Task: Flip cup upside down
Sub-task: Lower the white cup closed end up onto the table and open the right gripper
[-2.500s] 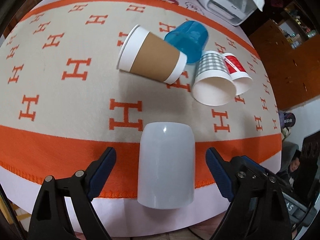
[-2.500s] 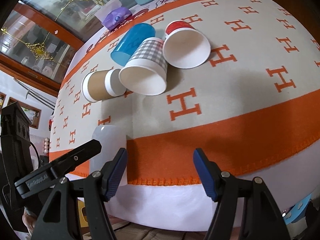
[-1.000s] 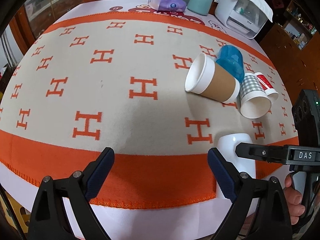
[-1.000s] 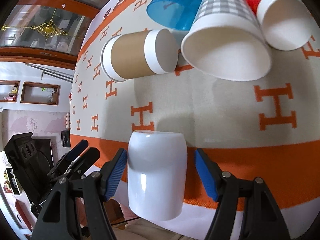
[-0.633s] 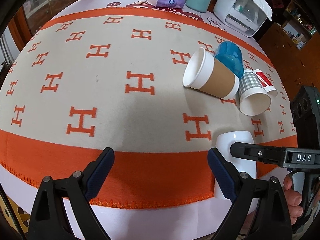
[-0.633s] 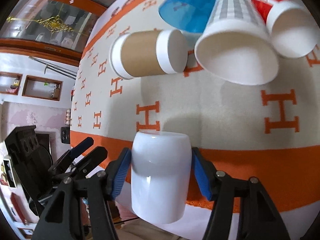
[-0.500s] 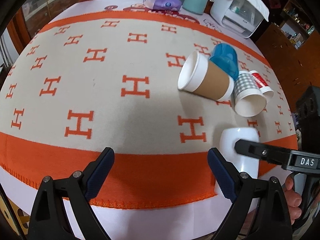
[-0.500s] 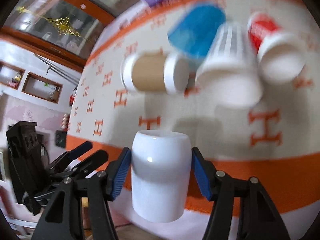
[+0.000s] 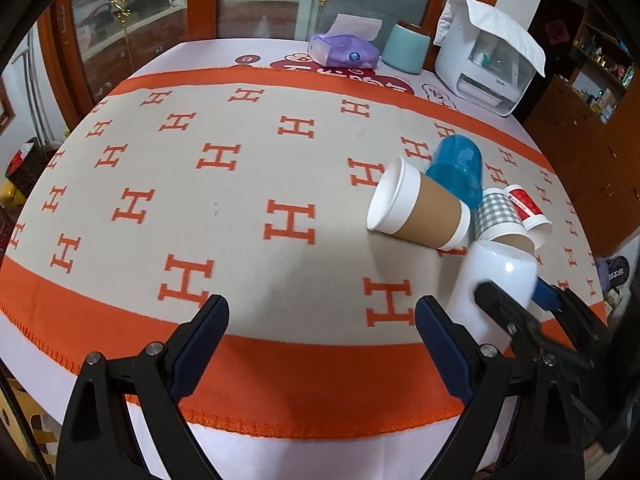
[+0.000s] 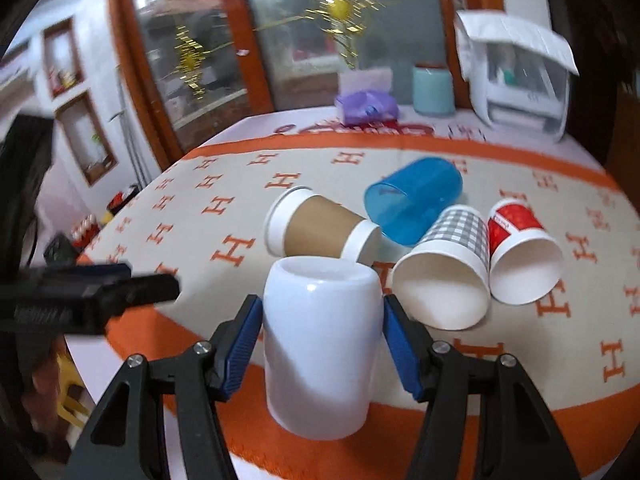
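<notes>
The beige woven cloth with orange H motifs and an orange border (image 9: 248, 184) is spread over the round table and serves as the work surface. At the far edge a white box-shaped appliance draped with a white cloth (image 9: 486, 64), a purple tissue pack (image 9: 344, 54) and a pale teal cylindrical container (image 9: 406, 52) are kept clear of the working zone. Mid-cloth, four cups lie on their sides in a close cluster: a brown-sleeved white paper cup (image 10: 320, 230), a translucent blue plastic cup (image 10: 414, 206), a grey-checked white paper cup (image 10: 448, 268) and a red-and-white paper cup (image 10: 520, 256). The glossy white ceramic cup (image 10: 320, 344) is seen near the front orange border, its end with the recessed rim facing up; whether it rests on the cloth or is lifted cannot be told. It is clamped across its body by the right gripper (image 10: 320, 340), blue pads pressed on both sides, presumably so that a wrist roll can invert it. The left gripper (image 9: 320, 344) is held wide apart and empty beside it, evidently kept out of the way.
</notes>
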### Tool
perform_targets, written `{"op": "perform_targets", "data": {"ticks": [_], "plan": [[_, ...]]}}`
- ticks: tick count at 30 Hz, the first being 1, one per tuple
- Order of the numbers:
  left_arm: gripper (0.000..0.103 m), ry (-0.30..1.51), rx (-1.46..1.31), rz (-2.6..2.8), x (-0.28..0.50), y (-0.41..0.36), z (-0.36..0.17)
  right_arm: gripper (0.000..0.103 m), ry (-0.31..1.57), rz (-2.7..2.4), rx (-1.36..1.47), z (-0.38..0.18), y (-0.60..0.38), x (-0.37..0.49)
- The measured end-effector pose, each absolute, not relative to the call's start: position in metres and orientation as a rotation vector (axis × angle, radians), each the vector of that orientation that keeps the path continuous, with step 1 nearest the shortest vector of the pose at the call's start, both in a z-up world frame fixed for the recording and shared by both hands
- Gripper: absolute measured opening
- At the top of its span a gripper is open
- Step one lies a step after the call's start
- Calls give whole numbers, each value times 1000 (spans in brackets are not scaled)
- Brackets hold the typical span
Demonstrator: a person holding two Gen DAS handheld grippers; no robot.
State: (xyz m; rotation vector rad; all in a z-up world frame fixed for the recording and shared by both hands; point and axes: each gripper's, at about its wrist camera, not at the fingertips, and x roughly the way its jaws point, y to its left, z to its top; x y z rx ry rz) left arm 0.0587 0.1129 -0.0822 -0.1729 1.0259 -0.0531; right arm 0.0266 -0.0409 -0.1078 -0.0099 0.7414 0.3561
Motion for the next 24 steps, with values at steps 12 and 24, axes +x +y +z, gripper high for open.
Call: {"op": "perform_targets", "data": {"ticks": [12,24], "plan": [[94,1038,-153,-68,46,104,-91,61,661,392,-126,-112,-39,-9],[98,1023,-155,-94,32,99,-82,72,682,366,-38,-100,-52,-19]]}}
